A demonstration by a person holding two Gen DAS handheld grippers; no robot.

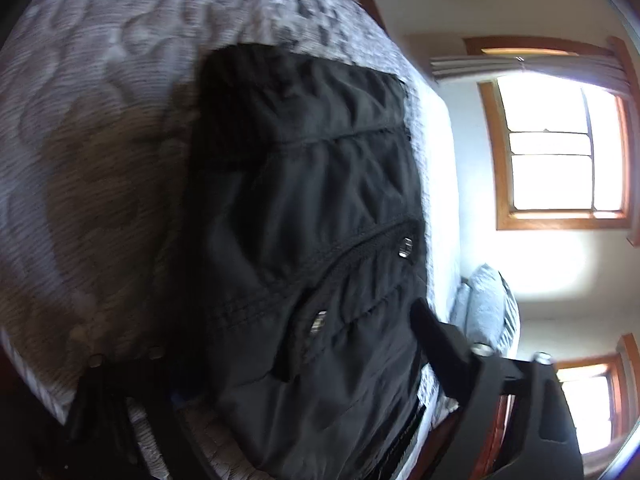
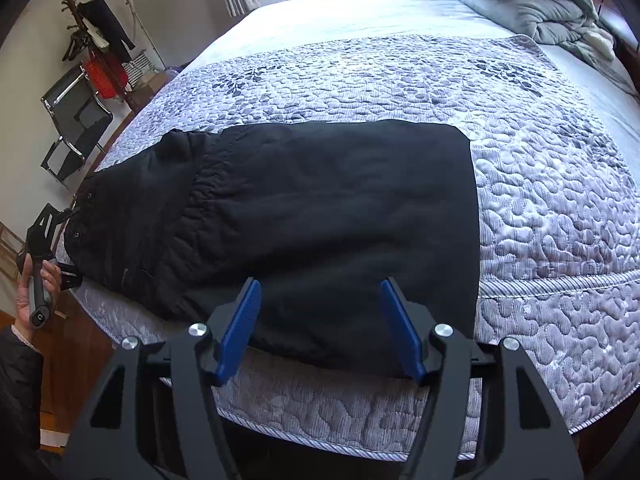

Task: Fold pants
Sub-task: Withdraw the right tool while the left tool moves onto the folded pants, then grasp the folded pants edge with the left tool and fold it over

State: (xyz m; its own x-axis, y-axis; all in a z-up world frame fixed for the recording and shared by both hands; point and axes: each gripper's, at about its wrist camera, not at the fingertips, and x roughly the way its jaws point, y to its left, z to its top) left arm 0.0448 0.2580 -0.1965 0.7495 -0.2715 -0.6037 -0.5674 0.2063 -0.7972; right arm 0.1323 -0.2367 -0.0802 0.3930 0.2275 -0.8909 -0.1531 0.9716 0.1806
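Note:
Black pants lie folded lengthwise across a quilted bed, with the waistband end at the left and the folded edge at the right. In the right wrist view my right gripper hangs open over the pants' near edge, its blue pads apart and not pressing the cloth. A hand holds my left gripper at the waistband end. In the left wrist view the left gripper straddles the pants by the snap buttons. Its fingers stand wide, and no squeeze on the cloth shows.
The grey-lilac quilt covers the near half of the bed. A bundled pale duvet lies at the far right. A chair and a coat stand are left of the bed. Windows face the left gripper.

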